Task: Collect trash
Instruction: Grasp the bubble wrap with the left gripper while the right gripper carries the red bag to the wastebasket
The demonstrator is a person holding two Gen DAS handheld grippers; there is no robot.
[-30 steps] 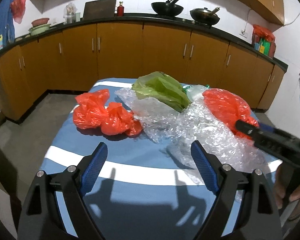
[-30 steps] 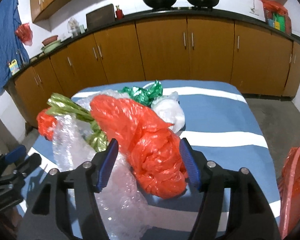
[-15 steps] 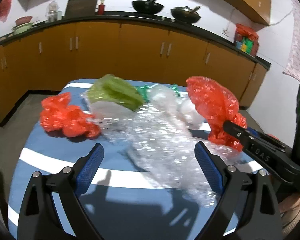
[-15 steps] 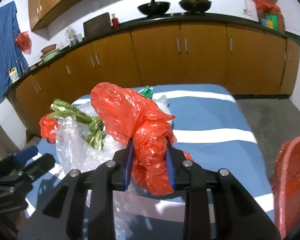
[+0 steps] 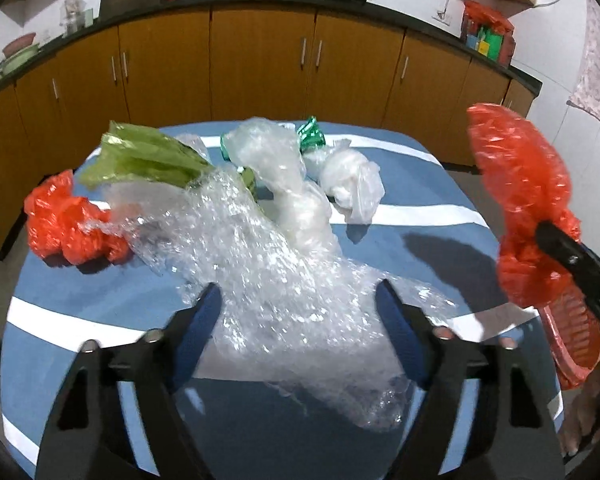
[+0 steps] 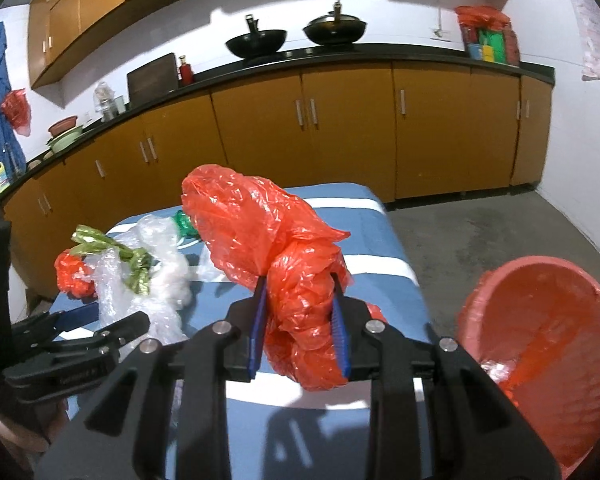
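Observation:
My right gripper (image 6: 300,320) is shut on a crumpled red plastic bag (image 6: 276,240) and holds it above the table's right side; the bag also shows in the left wrist view (image 5: 520,184). A red basket (image 6: 540,352) stands on the floor to the right, below the bag. My left gripper (image 5: 300,320) is open, its fingers on either side of a sheet of bubble wrap (image 5: 284,280) lying on the blue striped table (image 5: 100,304). More trash lies beyond: another red bag (image 5: 64,224), a green bag (image 5: 144,160), a clear bag (image 5: 356,188) and a green wrapper (image 5: 312,136).
Orange kitchen cabinets (image 6: 340,128) with a black counter run along the far wall, with two woks (image 6: 256,42) on top. Grey concrete floor (image 6: 480,232) lies right of the table. The basket also shows at the table's right edge in the left wrist view (image 5: 572,340).
My right gripper closed on the red bag, lifted it off the pile and carried it right toward the basket. My left gripper moved forward around the bubble wrap.

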